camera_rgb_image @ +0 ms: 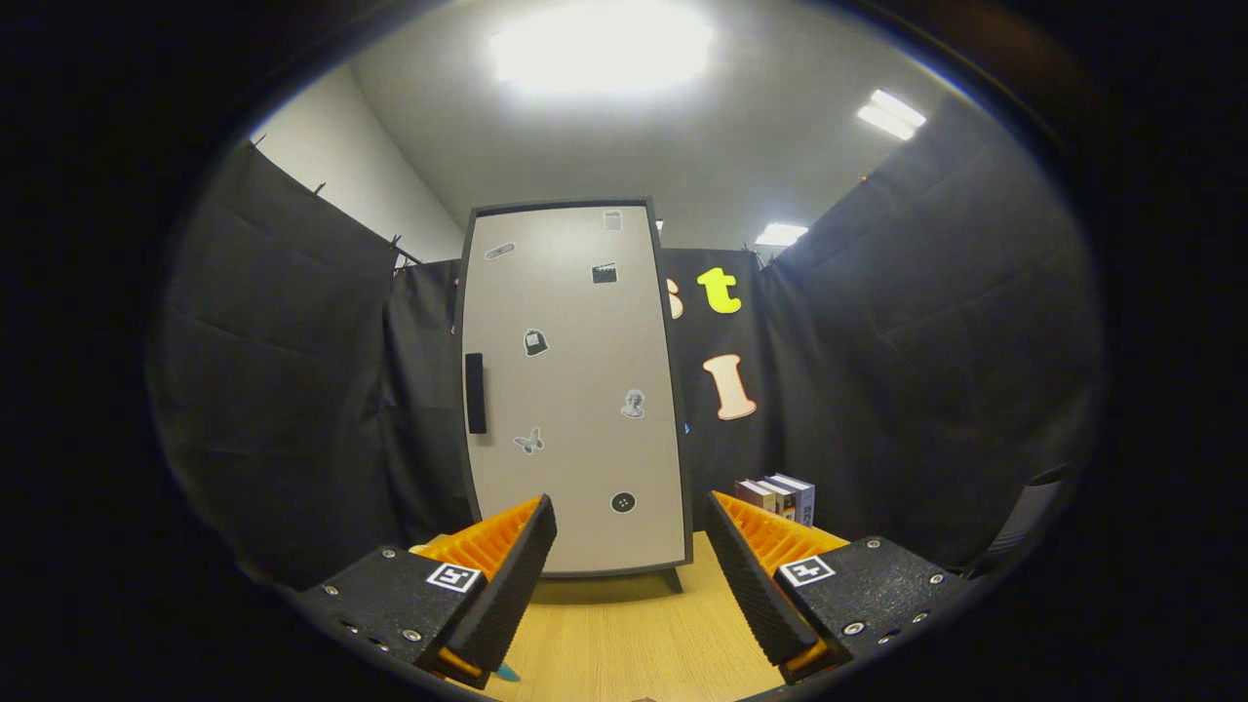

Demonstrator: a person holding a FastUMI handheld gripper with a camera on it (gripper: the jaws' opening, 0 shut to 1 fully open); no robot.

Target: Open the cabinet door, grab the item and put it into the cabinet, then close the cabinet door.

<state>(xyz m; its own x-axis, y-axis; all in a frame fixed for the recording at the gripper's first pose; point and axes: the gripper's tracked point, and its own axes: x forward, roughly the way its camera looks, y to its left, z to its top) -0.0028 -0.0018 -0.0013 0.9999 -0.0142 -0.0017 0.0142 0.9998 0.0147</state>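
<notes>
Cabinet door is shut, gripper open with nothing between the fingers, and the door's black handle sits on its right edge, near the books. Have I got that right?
Not quite. In the gripper view the black handle sits on the left edge of the cabinet door, the side away from the books. The rest holds: the door is shut, and the gripper is open with nothing between its fingers.

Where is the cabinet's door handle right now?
In the gripper view the dark handle sits upright near the left edge of the closed cabinet door, about mid-height, beyond the open gripper, whose fingers hold nothing.
</notes>
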